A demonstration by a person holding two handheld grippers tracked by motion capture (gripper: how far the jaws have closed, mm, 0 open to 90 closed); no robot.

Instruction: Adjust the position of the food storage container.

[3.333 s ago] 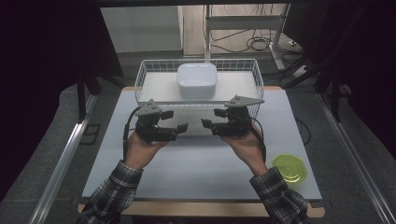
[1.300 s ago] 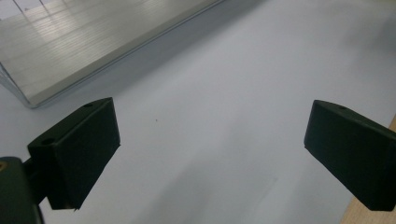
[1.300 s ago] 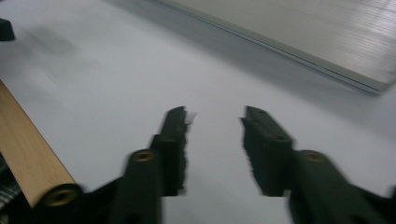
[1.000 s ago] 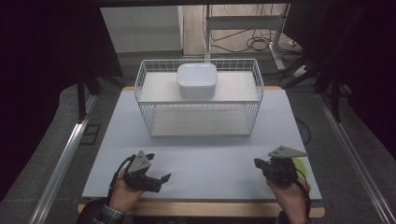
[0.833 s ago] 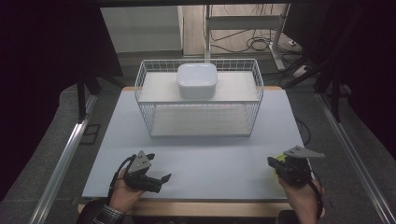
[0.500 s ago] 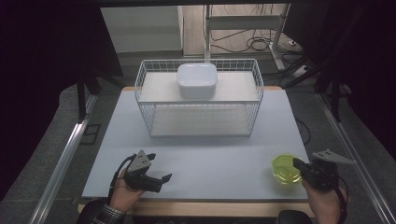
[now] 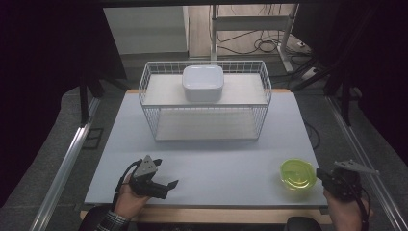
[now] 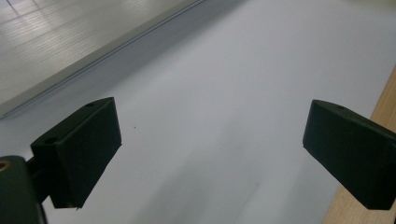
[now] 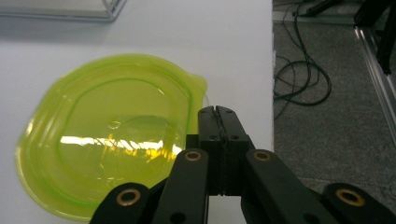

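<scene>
A translucent lime-green lid (image 7: 298,174) lies flat near the table's front right corner. My right gripper (image 7: 321,176) hovers just right of it, at the table's right edge, jaws pressed together with nothing between them. In the right gripper view the shut tips (image 9: 217,110) stand over the rim of the lid (image 9: 107,140), close to its small tab. My left gripper (image 7: 166,186) rests low at the front left. Its jaws (image 8: 210,135) stand wide apart over bare white tabletop.
A white wire basket (image 7: 204,103) stands at the back middle of the table, with a white square bowl (image 7: 202,82) on its upper shelf. The wooden front edge (image 8: 385,98) lies close beside the left gripper. Cables (image 9: 303,79) lie on the floor to the right.
My right hand has slid right toward the table's edge, uncovering the green lid it had been above. The left hand has stayed put.
</scene>
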